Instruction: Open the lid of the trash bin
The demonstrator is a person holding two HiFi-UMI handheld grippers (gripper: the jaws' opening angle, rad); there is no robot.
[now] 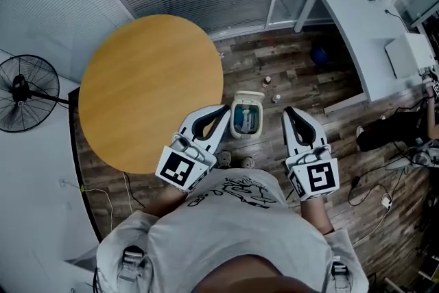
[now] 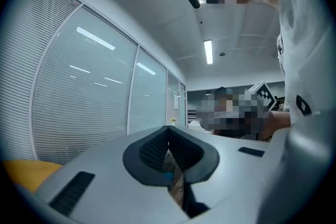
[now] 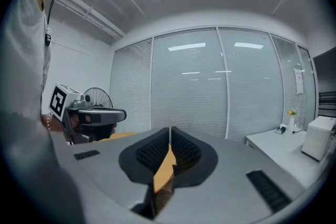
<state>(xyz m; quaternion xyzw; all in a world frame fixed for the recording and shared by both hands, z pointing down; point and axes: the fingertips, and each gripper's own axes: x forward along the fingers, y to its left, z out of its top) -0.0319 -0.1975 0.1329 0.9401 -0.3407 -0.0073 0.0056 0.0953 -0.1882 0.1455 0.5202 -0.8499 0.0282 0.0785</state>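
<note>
Left gripper (image 1: 223, 110): jaws closed tip to tip, nothing held. Right gripper (image 1: 289, 111): likewise closed and empty. The trash bin (image 1: 247, 116) stands on the floor (image 1: 322, 89), below and between both sets of jaws, its long axis running away from the person. The left jaws appear nearer to it. Whether the lid is down cannot be told from above.
</note>
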